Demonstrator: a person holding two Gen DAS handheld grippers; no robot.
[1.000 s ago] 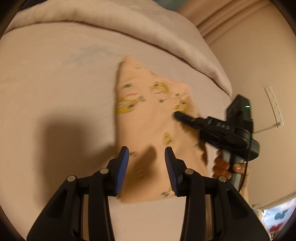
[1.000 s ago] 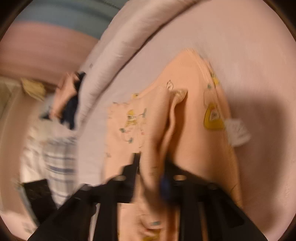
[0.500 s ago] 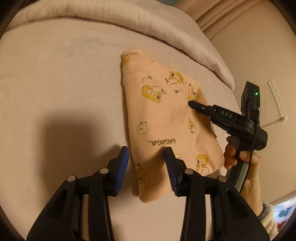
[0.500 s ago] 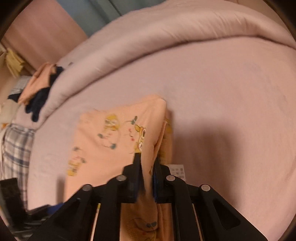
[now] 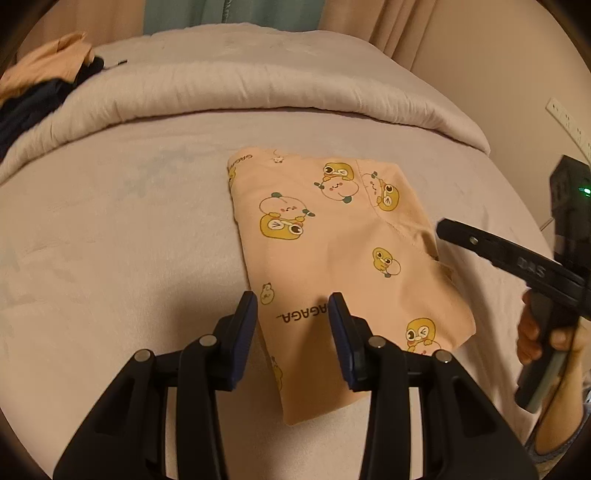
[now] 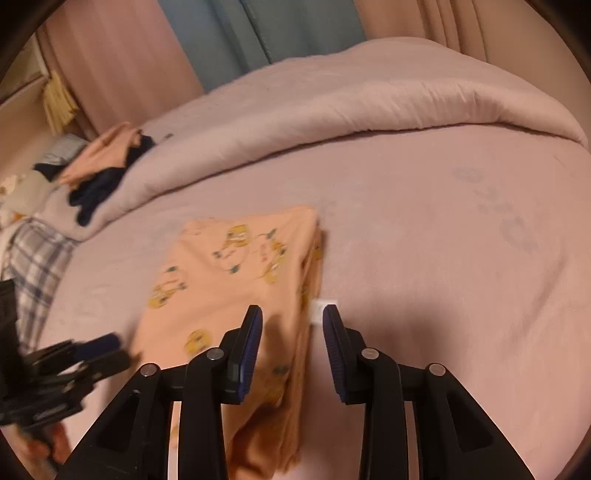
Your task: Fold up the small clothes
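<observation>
Pink bedding covers the bed (image 5: pixel 110 229), where a folded peach garment (image 5: pixel 332 251) printed with yellow ducks lies flat. Above its near edge the left gripper (image 5: pixel 292 325) hovers, jaws partly apart and empty. At the garment's right edge the right gripper (image 6: pixel 292 332) has its jaws opening, pads clear of the cloth.

The small folded cloth (image 5: pixel 332 266) is peach, with yellow and white cartoon ducks, little green leaves and dark letters. A white tag (image 6: pixel 321 312) sticks out on its right side. The bed (image 5: pixel 110 240) is pale pink, and so is the puffy blanket (image 5: pixel 258 88) at the far end. Far left is a pile of clothes (image 6: pixel 99 170), peach and dark blue, near a blue and white checked cloth (image 6: pixel 33 266). The curtains (image 6: pixel 258 33) are pink and blue. Both grippers are black with blue fingers (image 5: pixel 243 325).
</observation>
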